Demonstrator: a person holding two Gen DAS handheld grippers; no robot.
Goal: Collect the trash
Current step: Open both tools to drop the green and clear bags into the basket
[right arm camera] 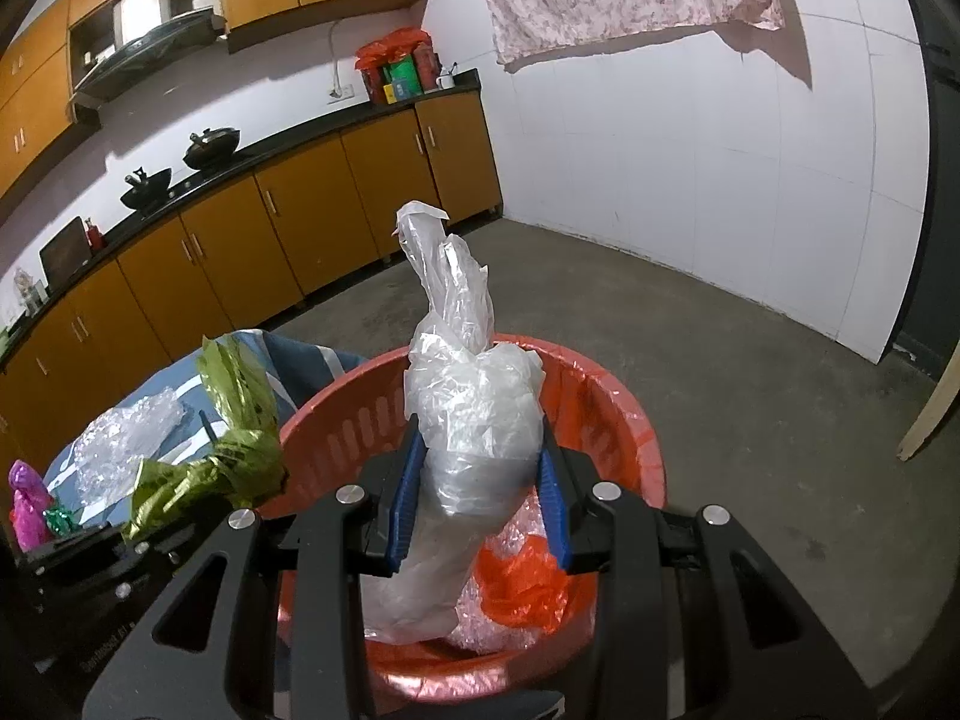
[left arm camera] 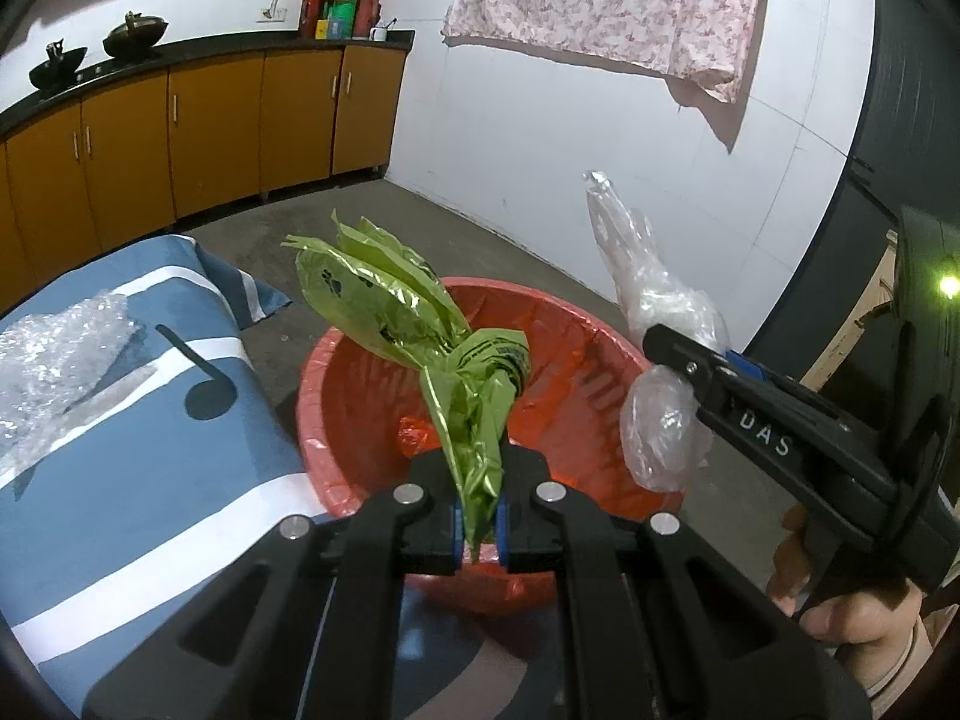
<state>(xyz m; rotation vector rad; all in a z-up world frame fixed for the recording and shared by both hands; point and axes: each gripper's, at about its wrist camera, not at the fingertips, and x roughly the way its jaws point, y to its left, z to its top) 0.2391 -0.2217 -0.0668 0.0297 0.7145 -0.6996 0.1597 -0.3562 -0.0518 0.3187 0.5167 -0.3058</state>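
My left gripper [left arm camera: 479, 531] is shut on a crumpled green plastic bag [left arm camera: 420, 324] and holds it over the red bin [left arm camera: 336, 396], which is lined with a red bag. My right gripper [right arm camera: 477, 510] is shut on a clear plastic bag [right arm camera: 462, 396] and holds it upright over the same red bin [right arm camera: 624, 420]. In the left wrist view the right gripper [left arm camera: 708, 360] is at the bin's right rim with the clear bag [left arm camera: 636, 276]. In the right wrist view the green bag [right arm camera: 240, 438] is at the bin's left rim. Bubble wrap [right arm camera: 504, 618] and red film lie inside the bin.
A blue and white cloth [left arm camera: 150, 420] covers the surface to the left, with bubble wrap [left arm camera: 54, 360] on it. A pink wrapper [right arm camera: 27, 504] and a green one lie at its far left. Orange cabinets [left arm camera: 210, 120] line the back wall. A concrete floor [right arm camera: 750, 360] lies beyond the bin.
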